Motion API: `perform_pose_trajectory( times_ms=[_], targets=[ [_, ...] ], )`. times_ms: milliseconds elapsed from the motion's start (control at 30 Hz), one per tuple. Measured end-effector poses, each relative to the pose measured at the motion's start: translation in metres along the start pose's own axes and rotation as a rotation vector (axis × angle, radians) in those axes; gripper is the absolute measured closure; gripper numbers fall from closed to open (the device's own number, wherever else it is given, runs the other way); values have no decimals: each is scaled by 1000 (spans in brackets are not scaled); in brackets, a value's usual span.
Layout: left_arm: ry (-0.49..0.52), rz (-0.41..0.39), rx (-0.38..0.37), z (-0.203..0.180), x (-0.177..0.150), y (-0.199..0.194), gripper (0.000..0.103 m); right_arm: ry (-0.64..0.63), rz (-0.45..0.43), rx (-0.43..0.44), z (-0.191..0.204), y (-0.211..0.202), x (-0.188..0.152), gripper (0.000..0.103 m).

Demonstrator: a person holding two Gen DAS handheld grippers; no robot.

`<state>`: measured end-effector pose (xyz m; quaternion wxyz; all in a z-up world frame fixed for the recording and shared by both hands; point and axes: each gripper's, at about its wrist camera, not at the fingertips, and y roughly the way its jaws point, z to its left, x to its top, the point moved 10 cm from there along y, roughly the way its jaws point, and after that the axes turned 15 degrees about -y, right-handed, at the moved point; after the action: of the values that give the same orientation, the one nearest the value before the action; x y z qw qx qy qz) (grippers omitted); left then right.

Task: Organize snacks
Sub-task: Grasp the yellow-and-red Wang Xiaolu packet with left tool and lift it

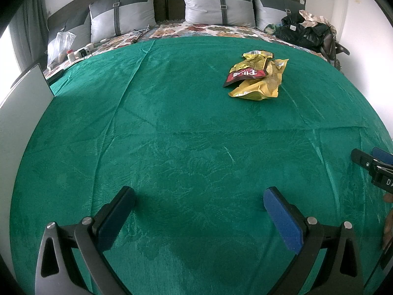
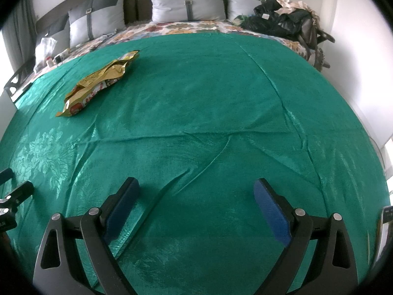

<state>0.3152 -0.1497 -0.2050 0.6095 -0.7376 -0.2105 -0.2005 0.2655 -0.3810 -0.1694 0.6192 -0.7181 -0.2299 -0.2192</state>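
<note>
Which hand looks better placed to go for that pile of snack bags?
Probably left: the crinkled yellow and red snack packets lie nearer the open left gripper; from the open right gripper they sit far off to the side.

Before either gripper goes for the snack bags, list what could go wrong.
1. The snack bags lie overlapped in a heap; a pinch may lift one and drag or drop the other.
2. They are crumpled and flat on the soft green cloth; the fingers may catch the cloth along with a bag.
3. The heap lies far from the left gripper and right gripper, both open; reaching in together, they could collide.
</note>
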Motion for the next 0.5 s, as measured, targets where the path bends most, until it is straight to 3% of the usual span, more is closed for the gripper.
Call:
perform_pose_trajectory(
  times_ms=[200, 300, 500],
  targets=[
    [8, 8, -3, -1, 0, 1, 0, 0, 0, 0, 0, 0, 0, 6],
    [50, 64, -57, -10, 8, 1, 0, 0, 0, 0, 0, 0, 0, 6],
    [130, 22, -148, -59, 93, 2, 0, 0, 1, 0, 0, 0, 0, 6]
  ],
)
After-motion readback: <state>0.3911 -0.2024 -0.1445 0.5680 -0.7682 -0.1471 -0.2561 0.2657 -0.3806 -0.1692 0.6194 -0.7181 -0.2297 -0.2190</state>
